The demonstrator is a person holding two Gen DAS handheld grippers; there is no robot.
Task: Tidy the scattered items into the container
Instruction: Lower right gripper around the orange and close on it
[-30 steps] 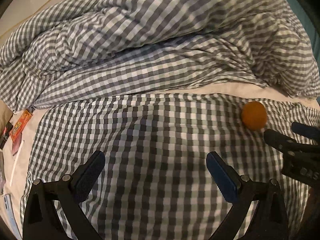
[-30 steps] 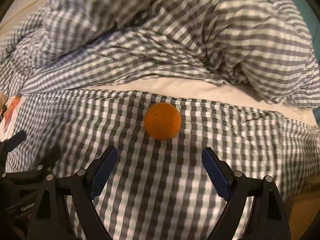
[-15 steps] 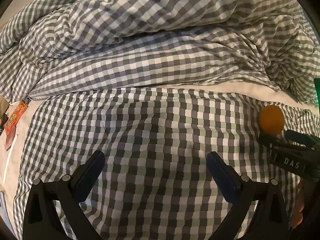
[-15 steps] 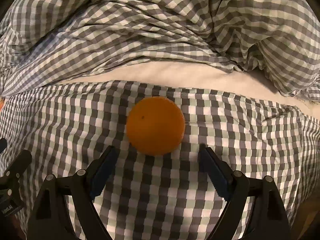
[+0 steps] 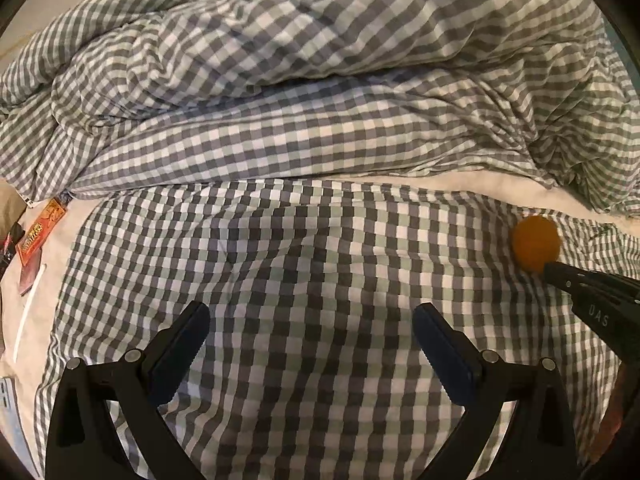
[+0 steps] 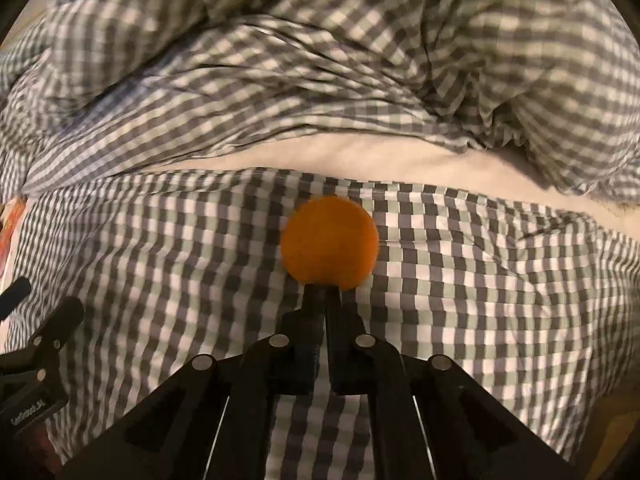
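On near checked sheet [image 6: 460, 320]: right gripper [image 6: 323, 300] has snapped fully closed short of orange ball [image 6: 329, 242], nothing held — regrasp needed; left gripper [image 5: 310, 332] wide open, empty.

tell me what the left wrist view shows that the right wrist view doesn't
Only the left wrist view: the left tool whole, with its jaws wide open over bare checked fabric, and the red snack packet lying on the white sheet at the left edge.

Only the right wrist view: the right tool head-on, jaws shut together just short of the orange ball, not around it.

Both: the ball, the right tool's tips beside it, the gingham bed cover and the rumpled gingham duvet behind. Neither view shows a container.
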